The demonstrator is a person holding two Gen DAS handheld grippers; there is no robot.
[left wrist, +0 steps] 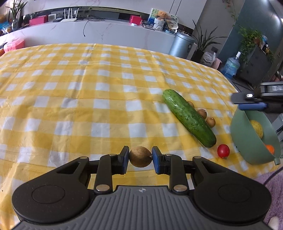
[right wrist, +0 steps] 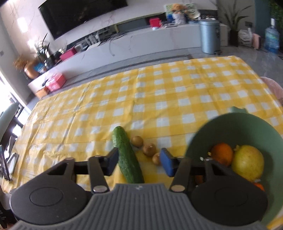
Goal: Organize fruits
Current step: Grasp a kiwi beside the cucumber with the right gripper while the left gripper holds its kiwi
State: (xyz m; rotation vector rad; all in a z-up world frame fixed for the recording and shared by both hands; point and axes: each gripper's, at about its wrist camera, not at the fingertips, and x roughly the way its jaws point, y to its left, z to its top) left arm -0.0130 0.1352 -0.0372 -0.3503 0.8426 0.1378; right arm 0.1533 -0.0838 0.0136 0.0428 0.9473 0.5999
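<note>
Bright daylight, soft shadows — fisheye-bent edges, right wrist view slightly blurred.

A yellow-and-white checked cloth (left wrist: 88, 92) covers the desk. Behind it runs a long white marble-look cabinet (left wrist: 106, 33) cluttered with boxes, cables and a router (left wrist: 69, 16). A dark television (right wrist: 81, 14) hangs on the pale wall above. A grey bin (right wrist: 209, 36), potted plants (left wrist: 205, 42) and a blue water bottle (right wrist: 272, 38) stand on the grey floor. Daylight is bright.
</note>
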